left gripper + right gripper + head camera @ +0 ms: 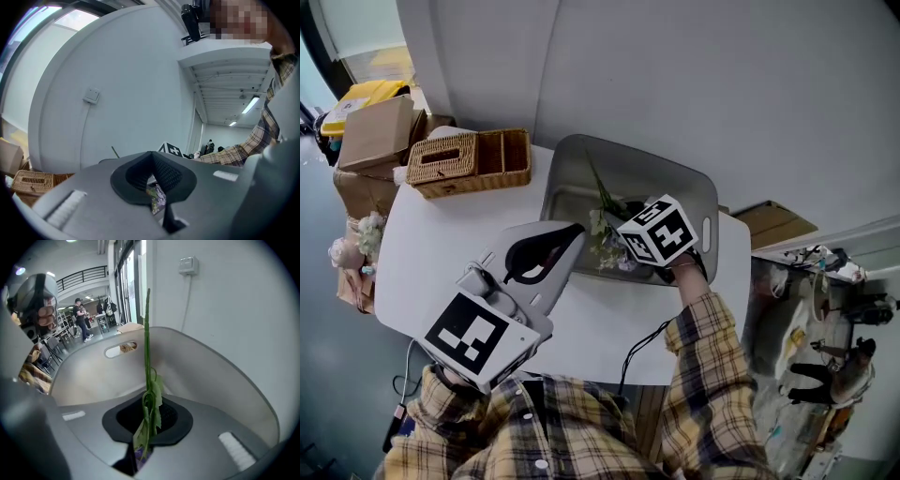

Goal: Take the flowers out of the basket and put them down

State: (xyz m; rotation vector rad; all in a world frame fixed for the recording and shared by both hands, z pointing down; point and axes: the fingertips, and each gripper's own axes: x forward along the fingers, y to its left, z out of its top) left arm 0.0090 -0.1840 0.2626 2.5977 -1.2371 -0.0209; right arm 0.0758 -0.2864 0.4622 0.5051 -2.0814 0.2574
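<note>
1. Right gripper (148, 404): the jaws are clamped on the thin green stem of the fake flower sprig (146, 345). The leaves are bunched right between the pads, and the purple blossoms hang on the camera side of them.
2. Past those jaw tips the stem pokes out over the inside of the grey plastic basket with slot handles (206, 366). Can't tell if the sprig touches the bottom.
3. Left gripper (151, 158): the jaws are pressed together with nothing in them. The blossoms sit just beyond the tips.
4. Further out, left of the left jaws, a brown wicker box (469, 161) sits on the white table (422, 267).
</note>
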